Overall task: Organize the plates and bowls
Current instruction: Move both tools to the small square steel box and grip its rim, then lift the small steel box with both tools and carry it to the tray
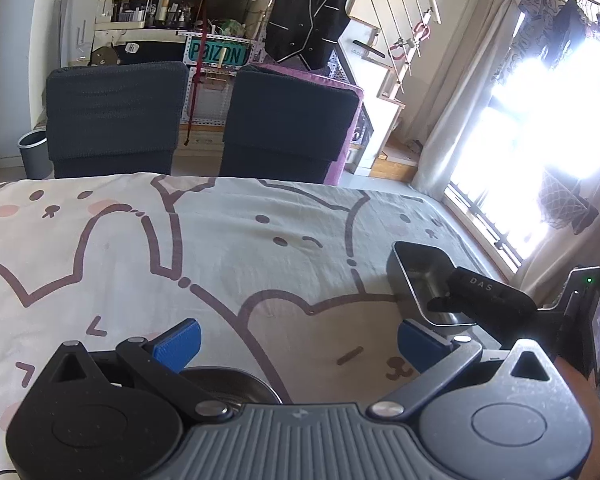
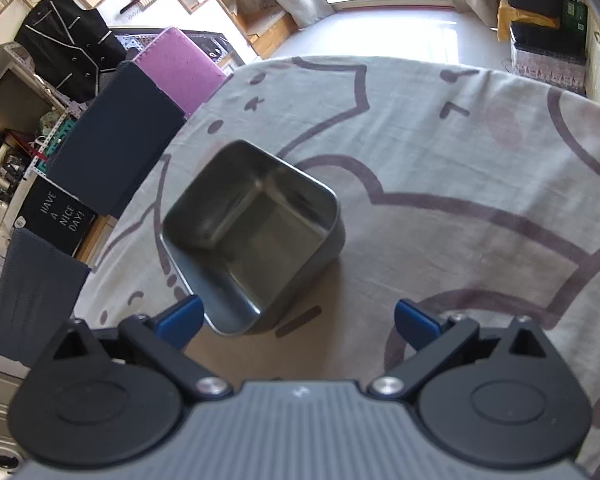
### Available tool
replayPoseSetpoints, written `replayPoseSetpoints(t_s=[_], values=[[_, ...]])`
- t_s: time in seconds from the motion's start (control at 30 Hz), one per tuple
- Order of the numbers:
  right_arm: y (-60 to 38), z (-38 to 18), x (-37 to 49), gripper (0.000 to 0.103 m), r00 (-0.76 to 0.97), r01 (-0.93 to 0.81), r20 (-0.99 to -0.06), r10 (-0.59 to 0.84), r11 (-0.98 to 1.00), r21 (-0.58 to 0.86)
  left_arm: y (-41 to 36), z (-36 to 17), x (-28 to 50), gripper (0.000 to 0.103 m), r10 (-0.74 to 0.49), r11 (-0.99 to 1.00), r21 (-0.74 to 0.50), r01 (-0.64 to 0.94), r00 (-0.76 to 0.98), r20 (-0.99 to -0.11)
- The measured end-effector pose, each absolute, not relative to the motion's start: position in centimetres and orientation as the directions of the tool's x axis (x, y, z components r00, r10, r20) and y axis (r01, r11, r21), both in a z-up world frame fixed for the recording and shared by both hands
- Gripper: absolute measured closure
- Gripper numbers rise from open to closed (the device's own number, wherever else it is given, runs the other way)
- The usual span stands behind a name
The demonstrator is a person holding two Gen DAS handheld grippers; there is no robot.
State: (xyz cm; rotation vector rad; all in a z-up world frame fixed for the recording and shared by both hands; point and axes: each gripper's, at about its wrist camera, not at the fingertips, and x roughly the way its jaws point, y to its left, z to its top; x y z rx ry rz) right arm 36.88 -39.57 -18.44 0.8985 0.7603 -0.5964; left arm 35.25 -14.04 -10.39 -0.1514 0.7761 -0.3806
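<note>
This is looking like a lived-in home, a dining corner sharing space with storage. Ahead of the left gripper (image 1: 298, 344), a cartoon-bear tablecloth (image 1: 220, 248) is covering the table, with two dark fabric chairs (image 1: 112, 116) standing beyond its far edge. Behind them a black vest (image 1: 308, 20) is hanging by cluttered shelves (image 1: 148, 4), and to the right, curtains (image 1: 460, 112) are framing a sunlit window (image 1: 540, 128).

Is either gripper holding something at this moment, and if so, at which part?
Nothing is held. The right gripper is open just before the square metal bowl, its fingers apart. The left gripper is open too, above a round metal dish.
</note>
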Motion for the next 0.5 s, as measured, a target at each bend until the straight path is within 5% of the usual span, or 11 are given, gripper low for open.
replayPoseSetpoints(t_s=[0.37,0.5], values=[[-39.8,-20.1,38.0,0.004,0.553,0.749,-0.813,-0.183,0.536,0.389,-14.9,-10.3,35.0,0.0,-0.397,0.918,-0.292,0.27,0.646,-0.652],[-39.6,-19.8,38.4,0.018,0.562,0.724,-0.812,-0.16,0.569,0.389,-15.4,-10.2,35.0,0.0,-0.409,0.912,-0.303,0.275,0.647,-0.643]])
